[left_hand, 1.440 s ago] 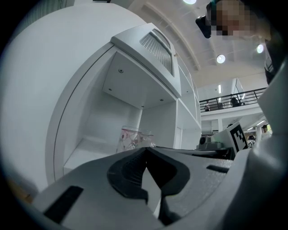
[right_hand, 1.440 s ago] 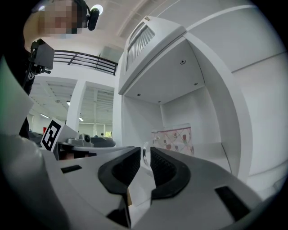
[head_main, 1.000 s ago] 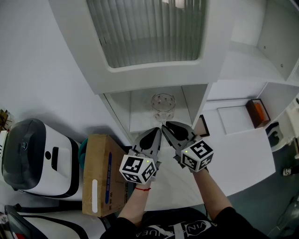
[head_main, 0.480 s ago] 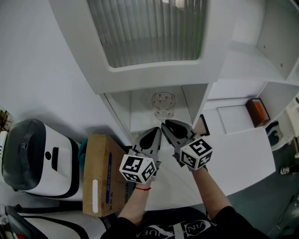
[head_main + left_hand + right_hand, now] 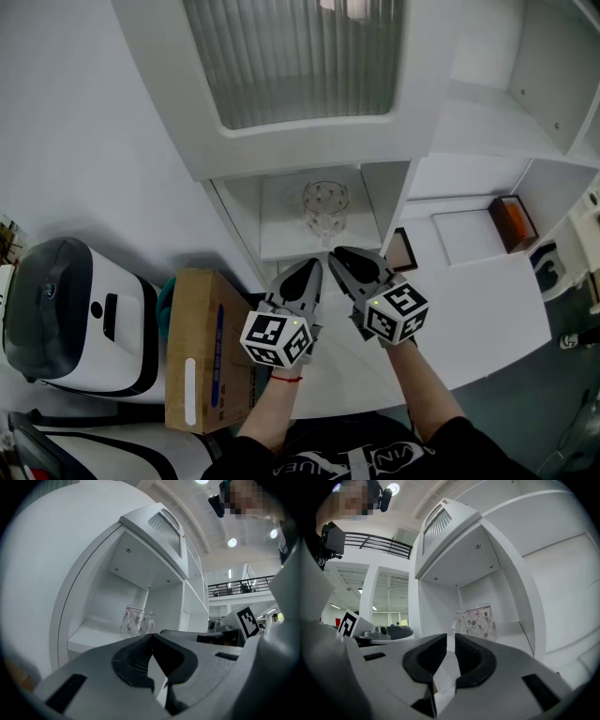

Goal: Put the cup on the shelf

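A clear glass cup [image 5: 325, 208] with small red flower print stands upright on the white shelf [image 5: 281, 242], inside the cabinet's lower niche. Nothing holds it. My left gripper [image 5: 312, 265] hangs just in front of the shelf's edge with its jaws touching and nothing between them. My right gripper [image 5: 335, 254] sits beside it, tips near the shelf's front, also shut and empty. The left gripper view shows the cup [image 5: 136, 620] beyond my left gripper [image 5: 151, 637]. In the right gripper view the cup [image 5: 477, 621] stands apart from my right gripper [image 5: 451, 641].
A cardboard box [image 5: 206, 347] lies left of my arms, with a white appliance with a dark lid [image 5: 66, 319] beyond it. A dark-framed item [image 5: 403, 251] and an orange-brown box [image 5: 512, 223] sit on the white counter [image 5: 487, 309] to the right. A louvred cabinet panel [image 5: 291, 56] overhangs the shelf.
Both grippers stay shut just in front of the shelf, the right one shifting very slightly. The cup has not moved.
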`<state>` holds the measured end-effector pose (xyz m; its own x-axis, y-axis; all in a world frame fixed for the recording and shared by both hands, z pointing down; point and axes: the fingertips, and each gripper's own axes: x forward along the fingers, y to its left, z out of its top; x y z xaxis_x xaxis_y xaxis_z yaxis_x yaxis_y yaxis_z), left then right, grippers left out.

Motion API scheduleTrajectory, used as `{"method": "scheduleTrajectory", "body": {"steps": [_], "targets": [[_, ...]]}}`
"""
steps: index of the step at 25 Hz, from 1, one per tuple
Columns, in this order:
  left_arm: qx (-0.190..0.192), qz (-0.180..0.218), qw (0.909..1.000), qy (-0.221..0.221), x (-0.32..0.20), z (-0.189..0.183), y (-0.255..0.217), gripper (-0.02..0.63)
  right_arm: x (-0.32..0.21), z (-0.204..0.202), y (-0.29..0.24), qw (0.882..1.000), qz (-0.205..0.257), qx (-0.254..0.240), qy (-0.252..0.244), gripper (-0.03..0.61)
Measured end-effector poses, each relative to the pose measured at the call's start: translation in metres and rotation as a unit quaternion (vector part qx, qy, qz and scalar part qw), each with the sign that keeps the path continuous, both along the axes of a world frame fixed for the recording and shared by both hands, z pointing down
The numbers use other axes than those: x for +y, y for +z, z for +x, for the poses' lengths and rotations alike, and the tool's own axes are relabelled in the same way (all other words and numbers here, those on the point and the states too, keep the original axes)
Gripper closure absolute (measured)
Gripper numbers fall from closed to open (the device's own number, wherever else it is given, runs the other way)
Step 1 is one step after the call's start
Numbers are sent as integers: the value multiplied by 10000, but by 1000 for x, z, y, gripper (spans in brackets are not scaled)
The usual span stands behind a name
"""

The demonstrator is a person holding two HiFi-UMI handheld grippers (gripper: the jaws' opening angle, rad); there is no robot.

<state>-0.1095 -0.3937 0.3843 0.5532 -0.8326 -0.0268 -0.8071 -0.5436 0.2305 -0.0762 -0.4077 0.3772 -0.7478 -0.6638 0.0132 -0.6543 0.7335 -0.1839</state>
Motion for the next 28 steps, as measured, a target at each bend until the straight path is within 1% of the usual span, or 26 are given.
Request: {"method": "scheduleTrajectory", "body": {"steps": [7, 17, 24, 28], "targets": [[13, 31, 10000, 45, 13, 0, -2, 608, 17, -2, 1, 10000, 0, 38, -77, 565], [-25, 76, 9999, 120, 31, 2, -7, 609, 44, -6, 0, 9996, -144, 126, -226, 574], [-30, 99, 9999, 93, 43, 4, -10, 609, 59, -5, -3, 9993, -150, 163, -305, 575], [-15, 73, 9999, 78, 50, 6, -9, 609, 69, -5, -4, 9989, -91, 287, -364, 575]]}}
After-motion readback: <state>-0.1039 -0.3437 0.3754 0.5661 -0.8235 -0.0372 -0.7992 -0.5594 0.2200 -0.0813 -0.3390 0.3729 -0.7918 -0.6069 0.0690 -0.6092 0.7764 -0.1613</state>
